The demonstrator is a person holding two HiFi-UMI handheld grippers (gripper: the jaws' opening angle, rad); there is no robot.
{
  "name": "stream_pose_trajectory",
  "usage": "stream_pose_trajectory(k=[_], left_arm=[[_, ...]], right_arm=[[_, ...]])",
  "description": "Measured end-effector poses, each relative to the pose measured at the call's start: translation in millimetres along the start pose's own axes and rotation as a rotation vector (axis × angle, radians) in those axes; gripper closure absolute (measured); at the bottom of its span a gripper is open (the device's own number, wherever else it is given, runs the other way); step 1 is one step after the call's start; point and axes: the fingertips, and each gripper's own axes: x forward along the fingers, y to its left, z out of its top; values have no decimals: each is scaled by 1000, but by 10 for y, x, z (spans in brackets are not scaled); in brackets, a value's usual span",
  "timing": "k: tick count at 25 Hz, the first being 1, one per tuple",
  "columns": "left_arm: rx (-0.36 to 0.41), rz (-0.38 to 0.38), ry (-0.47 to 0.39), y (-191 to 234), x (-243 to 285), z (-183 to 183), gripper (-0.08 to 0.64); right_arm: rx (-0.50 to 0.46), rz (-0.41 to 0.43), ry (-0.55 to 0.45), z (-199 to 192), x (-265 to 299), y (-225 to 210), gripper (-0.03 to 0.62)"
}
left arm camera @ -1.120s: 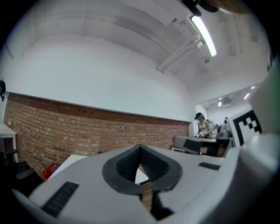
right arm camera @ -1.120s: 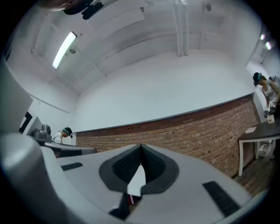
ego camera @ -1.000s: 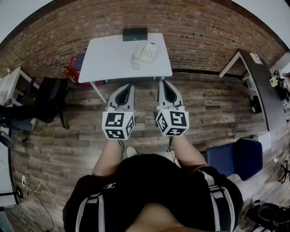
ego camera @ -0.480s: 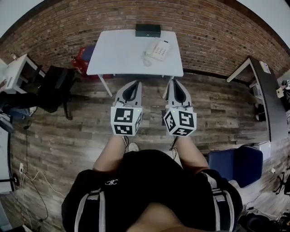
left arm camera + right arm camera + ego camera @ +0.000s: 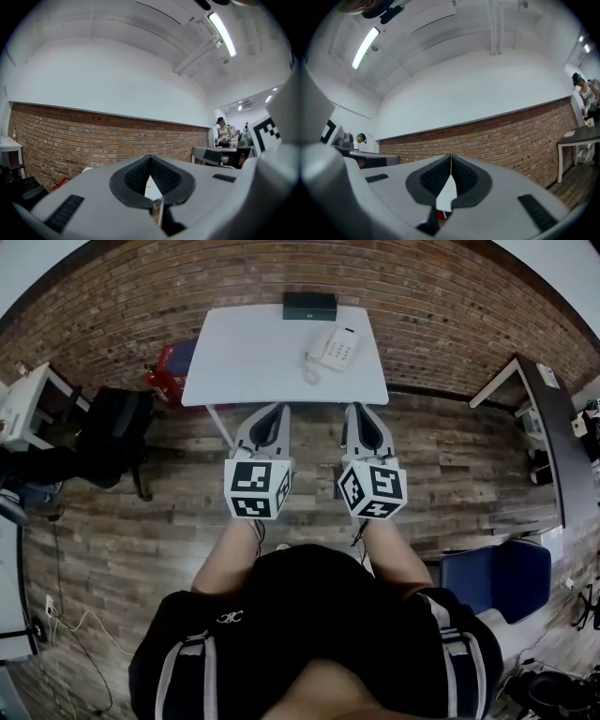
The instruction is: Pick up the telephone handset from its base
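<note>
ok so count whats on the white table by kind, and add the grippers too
telephone: 1
dark box: 1
grippers: 2, left gripper and right gripper
total: 4

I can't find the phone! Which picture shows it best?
The head view: the phone sits whole on the white table. In both gripper views the shut jaws block it; only a sliver of table shows.

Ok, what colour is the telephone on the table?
The telephone is off-white, a little creamier than the white table. It shows best in the head view.
</note>
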Motion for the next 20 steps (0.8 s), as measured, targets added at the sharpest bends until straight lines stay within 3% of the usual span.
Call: stream_pose_trajectory(k=[8,20], left_arm=[[11,-44,9,243,103,-43,558],[14,-43,26,523,527,-158,558]], right_arm=[[20,-40,3,-127,182,108,592],[31,-33,5,-275,689,19,594]])
